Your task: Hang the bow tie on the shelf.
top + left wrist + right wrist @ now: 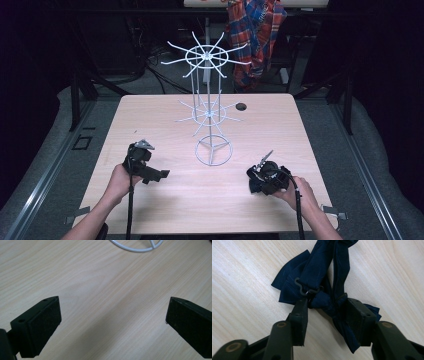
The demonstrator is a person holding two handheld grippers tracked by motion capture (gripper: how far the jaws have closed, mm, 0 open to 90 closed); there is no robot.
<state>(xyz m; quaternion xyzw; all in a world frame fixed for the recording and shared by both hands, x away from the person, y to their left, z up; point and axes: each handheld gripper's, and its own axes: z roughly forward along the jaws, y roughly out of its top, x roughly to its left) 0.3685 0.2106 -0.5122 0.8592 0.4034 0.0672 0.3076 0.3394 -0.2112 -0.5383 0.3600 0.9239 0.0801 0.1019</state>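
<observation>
bow tie (322, 277): dark navy, lying on table at front right, strap w/ small hook on top | table (150, 115): light wood | rack (210, 90): white wire, two tiers, ring base, mid table | left gripper (161, 174): fingers (42, 325) spread wide, nothing between | right gripper (327, 312): fingers (299, 320) pinching bow tie fabric.

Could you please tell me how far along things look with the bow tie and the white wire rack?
Nothing looks done yet: the white wire rack carries nothing on its prongs. In hand: the right gripper has its jaws around the dark navy fabric bow tie, lying on the pale wooden table; whether they pinch it yet is unclear. The left gripper is open and empty. Lifting and probably hanging remain.
</observation>
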